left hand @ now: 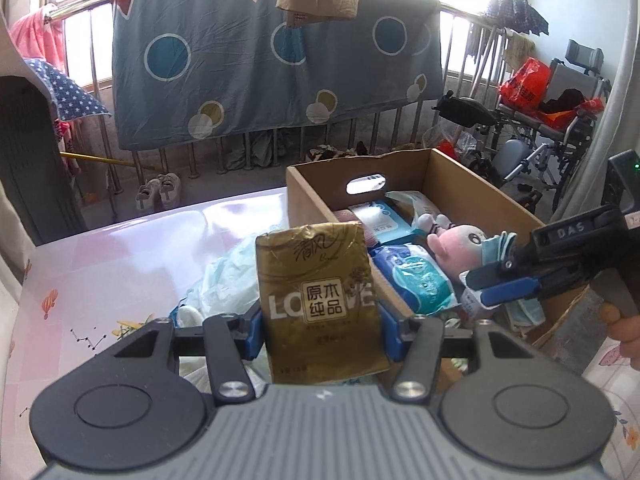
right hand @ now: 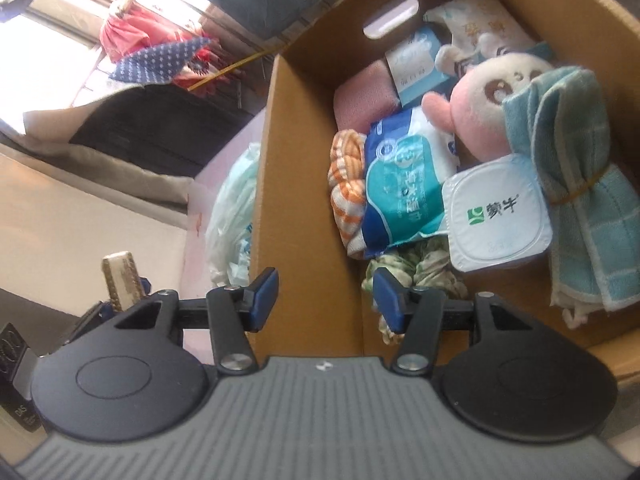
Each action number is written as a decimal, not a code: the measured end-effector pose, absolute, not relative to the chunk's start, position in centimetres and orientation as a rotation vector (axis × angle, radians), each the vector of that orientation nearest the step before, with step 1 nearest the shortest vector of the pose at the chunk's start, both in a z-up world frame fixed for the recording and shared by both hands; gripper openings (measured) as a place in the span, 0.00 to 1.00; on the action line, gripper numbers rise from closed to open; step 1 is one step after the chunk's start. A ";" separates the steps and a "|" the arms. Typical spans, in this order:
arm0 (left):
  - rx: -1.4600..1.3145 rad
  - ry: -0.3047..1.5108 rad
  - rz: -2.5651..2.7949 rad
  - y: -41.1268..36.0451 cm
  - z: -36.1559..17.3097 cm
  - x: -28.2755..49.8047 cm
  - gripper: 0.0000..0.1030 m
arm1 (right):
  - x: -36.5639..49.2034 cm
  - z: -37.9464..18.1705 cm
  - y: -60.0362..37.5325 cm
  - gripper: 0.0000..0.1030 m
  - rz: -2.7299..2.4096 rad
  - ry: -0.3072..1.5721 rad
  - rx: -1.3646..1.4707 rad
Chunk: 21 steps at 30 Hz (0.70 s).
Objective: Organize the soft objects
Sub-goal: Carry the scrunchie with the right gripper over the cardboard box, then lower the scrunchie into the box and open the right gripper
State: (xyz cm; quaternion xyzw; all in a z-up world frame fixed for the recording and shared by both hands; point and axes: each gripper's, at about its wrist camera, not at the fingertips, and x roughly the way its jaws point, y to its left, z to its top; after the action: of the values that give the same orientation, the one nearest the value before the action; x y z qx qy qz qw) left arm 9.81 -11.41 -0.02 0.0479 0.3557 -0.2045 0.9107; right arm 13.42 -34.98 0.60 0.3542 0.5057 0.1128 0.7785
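Note:
My left gripper (left hand: 320, 330) is shut on a gold tissue pack (left hand: 320, 300), held upright above the table just left of the cardboard box (left hand: 308, 196). The pack also shows edge-on in the right wrist view (right hand: 122, 280). My right gripper (right hand: 326, 300) is open and empty; its jaws straddle the box's near wall (right hand: 296, 200). It shows in the left wrist view (left hand: 492, 284) over the box's right side. In the box lie a pink plush toy (right hand: 480, 120), a blue wet-wipe pack (right hand: 404, 184), a teal towel (right hand: 568, 184), a white yogurt cup (right hand: 496, 216) and an orange striped cloth (right hand: 348, 184).
A pale plastic bag (left hand: 228, 280) lies on the pink table (left hand: 120, 260) against the box's left side. A railing with a blue blanket (left hand: 272, 60) stands behind the table. A wheelchair with red bags (left hand: 552, 108) is at the far right.

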 end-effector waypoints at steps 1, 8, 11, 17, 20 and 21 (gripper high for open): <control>0.100 0.737 -0.440 -12.1 0.1 10.0 0.55 | 12.8 1.4 -35.7 0.53 0.241 1.057 0.784; 0.097 0.868 -0.580 -18.6 -0.7 11.7 0.55 | 6.8 5.6 -40.1 0.62 0.186 0.839 0.882; 0.090 0.941 -0.614 -21.6 -2.0 12.6 0.55 | 4.5 5.8 -41.4 0.64 0.156 0.799 0.914; 0.079 1.055 -0.597 -25.9 -5.7 14.7 0.66 | 1.8 5.0 -42.6 0.65 0.125 0.765 0.967; 0.026 1.094 -0.608 -25.6 -6.3 14.7 0.68 | 1.0 4.3 -42.7 0.66 0.113 0.774 0.983; 0.009 1.087 -0.616 -25.2 -6.1 14.6 0.70 | 0.6 4.1 -42.7 0.66 0.110 0.776 0.987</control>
State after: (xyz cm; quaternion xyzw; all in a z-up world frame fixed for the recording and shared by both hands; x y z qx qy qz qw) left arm 14.59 -25.22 -6.08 0.0042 0.5090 -0.2883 0.8111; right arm 0.64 -42.72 4.08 0.4614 0.3627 0.0514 0.8080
